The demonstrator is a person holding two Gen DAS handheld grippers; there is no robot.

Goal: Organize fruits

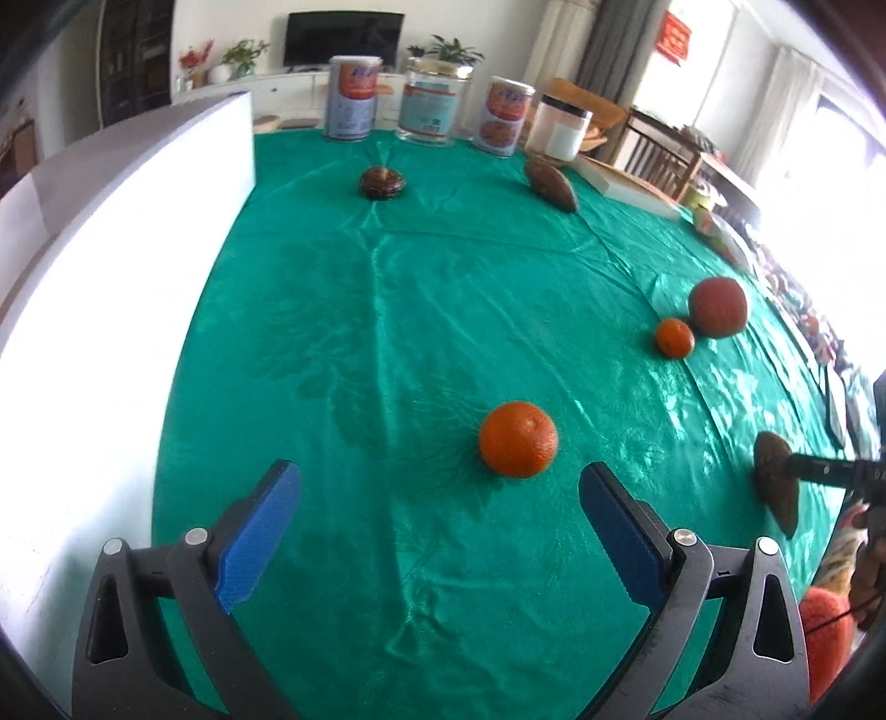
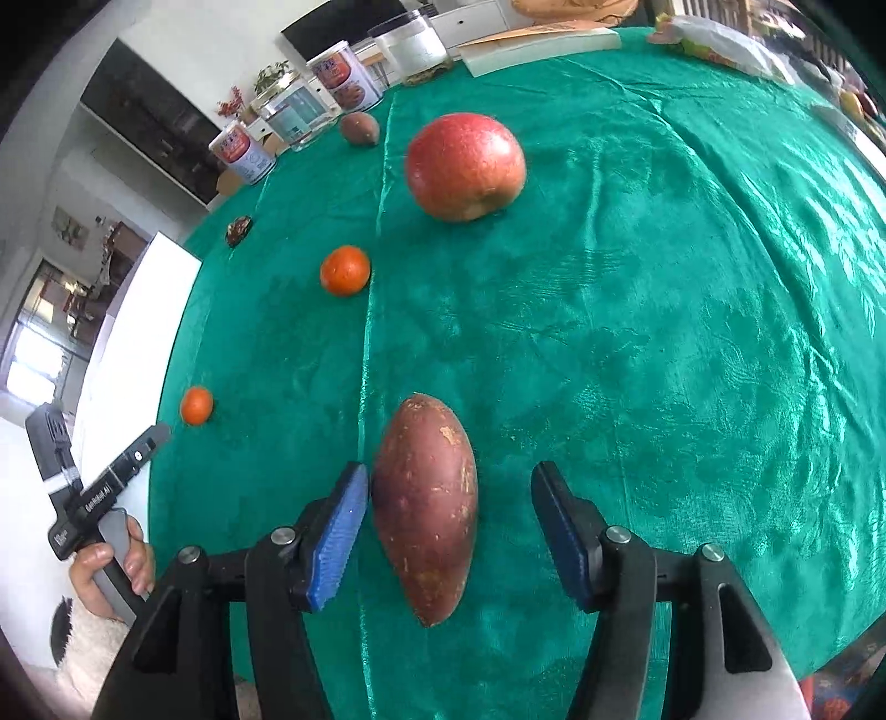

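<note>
On the green tablecloth, my left gripper (image 1: pixel 440 487) is open and empty, with an orange (image 1: pixel 518 439) just ahead of its fingertips. A smaller orange (image 1: pixel 674 337) and a red apple (image 1: pixel 717 306) lie to the right. My right gripper (image 2: pixel 449 493) is open around a reddish-brown sweet potato (image 2: pixel 426 507) that lies on the cloth; its left pad (image 2: pixel 343 531) is at the potato's side. The right wrist view shows the apple (image 2: pixel 465 165), the smaller orange (image 2: pixel 345 270), the first orange (image 2: pixel 196 405) and the left gripper (image 2: pixel 119 471). The sweet potato (image 1: pixel 775 482) also shows in the left wrist view.
A second sweet potato (image 1: pixel 551 184) and a dark mushroom-like item (image 1: pixel 382 183) lie farther back. Tins and jars (image 1: pixel 434 102) line the far edge. A white box (image 1: pixel 127 221) stands at the left. A book (image 2: pixel 540 47) and bagged items (image 2: pixel 720 41) sit at the far right.
</note>
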